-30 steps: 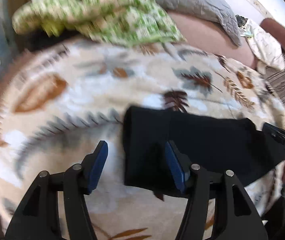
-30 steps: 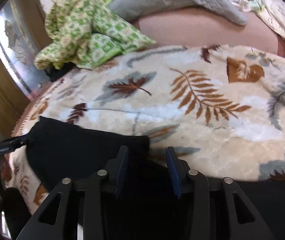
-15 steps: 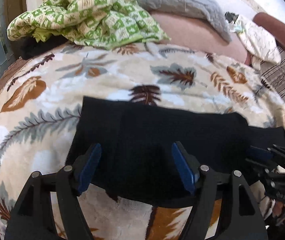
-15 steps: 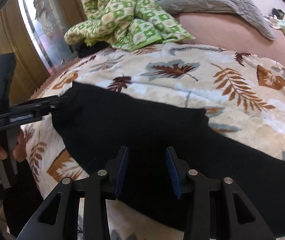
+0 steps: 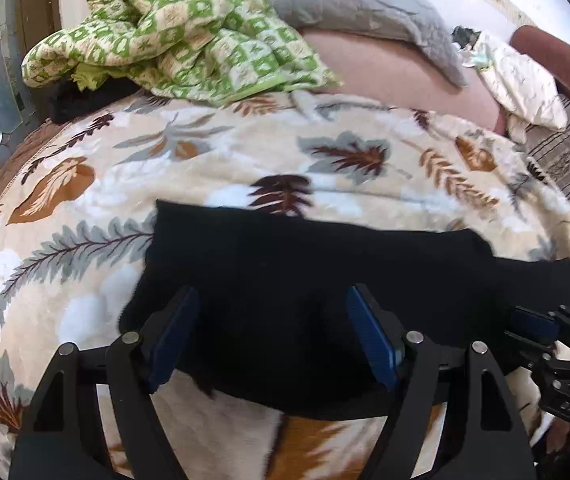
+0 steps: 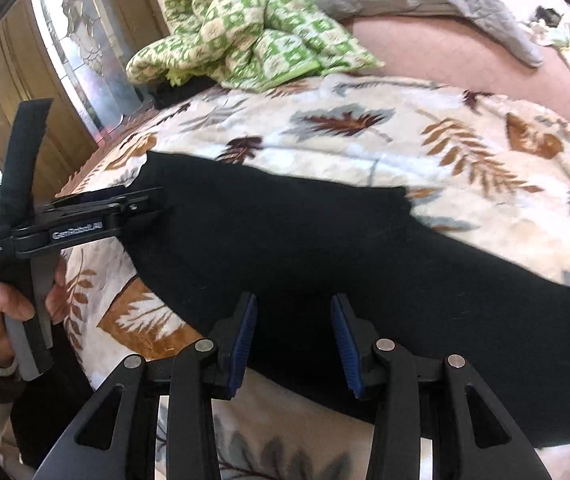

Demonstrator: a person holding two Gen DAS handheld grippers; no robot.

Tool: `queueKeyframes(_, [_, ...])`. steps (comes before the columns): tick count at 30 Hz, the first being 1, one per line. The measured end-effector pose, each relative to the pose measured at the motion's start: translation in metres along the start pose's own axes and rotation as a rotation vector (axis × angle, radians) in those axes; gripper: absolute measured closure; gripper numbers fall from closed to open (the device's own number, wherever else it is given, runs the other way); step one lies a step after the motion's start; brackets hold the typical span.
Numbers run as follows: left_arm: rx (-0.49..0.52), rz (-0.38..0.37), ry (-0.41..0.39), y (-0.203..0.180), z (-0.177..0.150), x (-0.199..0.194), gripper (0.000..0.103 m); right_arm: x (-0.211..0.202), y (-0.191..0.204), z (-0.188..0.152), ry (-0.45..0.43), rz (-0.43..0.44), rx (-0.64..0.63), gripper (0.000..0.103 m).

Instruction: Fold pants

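Observation:
Black pants (image 5: 305, 272) lie spread flat across a leaf-patterned blanket (image 5: 205, 160), running left to right. My left gripper (image 5: 273, 328) is open, its blue pads over the near edge of the pants at their left end, with nothing gripped. My right gripper (image 6: 293, 336) is open too, hovering over the near edge of the pants (image 6: 305, 240) further right. The left gripper shows in the right wrist view (image 6: 141, 208) at the pants' left end. The right gripper shows in the left wrist view (image 5: 533, 324) at the right edge.
A crumpled green checked quilt (image 5: 173, 36) and a grey pillow (image 5: 357, 4) lie at the back of the bed. A cream cloth (image 5: 521, 84) is at the back right. A wood and glass panel (image 6: 65, 60) stands to the left.
Both grippers have drawn back toward the near side of the bed, and more of the pants lies spread in view. The jaws have stayed open.

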State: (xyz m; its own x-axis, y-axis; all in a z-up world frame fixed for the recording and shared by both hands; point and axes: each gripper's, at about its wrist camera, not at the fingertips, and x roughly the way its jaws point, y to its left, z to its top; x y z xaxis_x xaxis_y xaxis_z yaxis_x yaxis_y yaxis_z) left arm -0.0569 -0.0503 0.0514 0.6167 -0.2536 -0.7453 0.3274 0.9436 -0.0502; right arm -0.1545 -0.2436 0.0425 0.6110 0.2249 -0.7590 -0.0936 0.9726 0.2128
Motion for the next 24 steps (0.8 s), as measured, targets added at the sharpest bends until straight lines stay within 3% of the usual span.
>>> queueKeyframes(11, [0.000,-0.076,0.032,-0.049,-0.002,0.013,0.025,-0.028,-0.047,-0.009,-0.024,-0.126,0.057,0.061])
queueKeyframes(21, [0.031,-0.070,0.070,-0.075,-0.017,0.030,0.024,-0.026,-0.070,-0.028,0.002,-0.135,0.102,0.060])
queueKeyframes(24, [0.066,-0.048,0.062,-0.081,-0.021,0.032,0.020,-0.022,-0.073,-0.034,-0.002,-0.127,0.110,0.059])
